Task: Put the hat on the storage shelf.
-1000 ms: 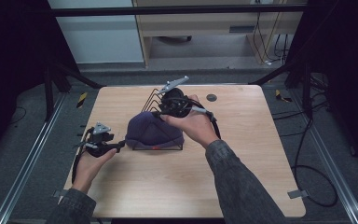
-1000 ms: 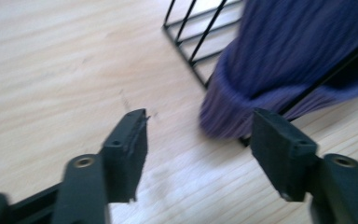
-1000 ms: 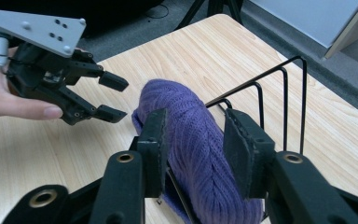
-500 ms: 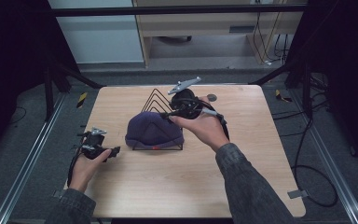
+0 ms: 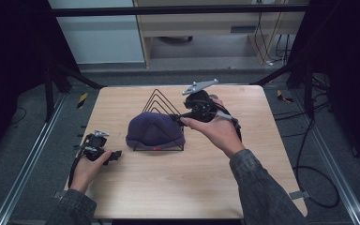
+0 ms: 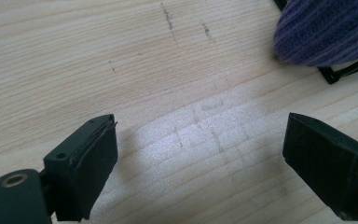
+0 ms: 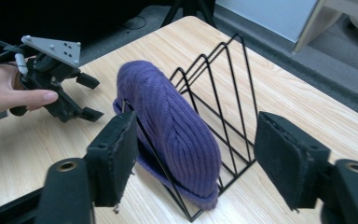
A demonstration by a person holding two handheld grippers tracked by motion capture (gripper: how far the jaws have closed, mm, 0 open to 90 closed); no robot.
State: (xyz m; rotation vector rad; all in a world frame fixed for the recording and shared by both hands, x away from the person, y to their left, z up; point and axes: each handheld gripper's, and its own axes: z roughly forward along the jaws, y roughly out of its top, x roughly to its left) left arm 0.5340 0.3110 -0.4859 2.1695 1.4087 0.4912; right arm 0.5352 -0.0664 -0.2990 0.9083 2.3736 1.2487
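A: Logging positions. The purple ribbed knit beanie (image 5: 153,131) sits at the centre of the high view, draped over the front triangles of the black wire rack (image 5: 158,99) on the light wooden table (image 5: 178,187). In the right gripper view the beanie (image 7: 177,126) fills the middle of the frame, its hem low against the rack's base rail, with bare wire triangles (image 7: 223,88) standing behind it.

B: Right gripper?

A: The right gripper (image 5: 183,118) is just right of centre in the high view, at the beanie's right edge. In its own view the 2 black jaws stand wide apart, flanking beanie and rack; I cannot tell whether they touch either.

B: Left gripper?

A: The left gripper (image 5: 118,153) is at lower left of the high view, low over the table, apart from the beanie. Its 2 jaws are spread, with bare wood between them; the beanie (image 6: 326,32) shows in the upper right of its view.
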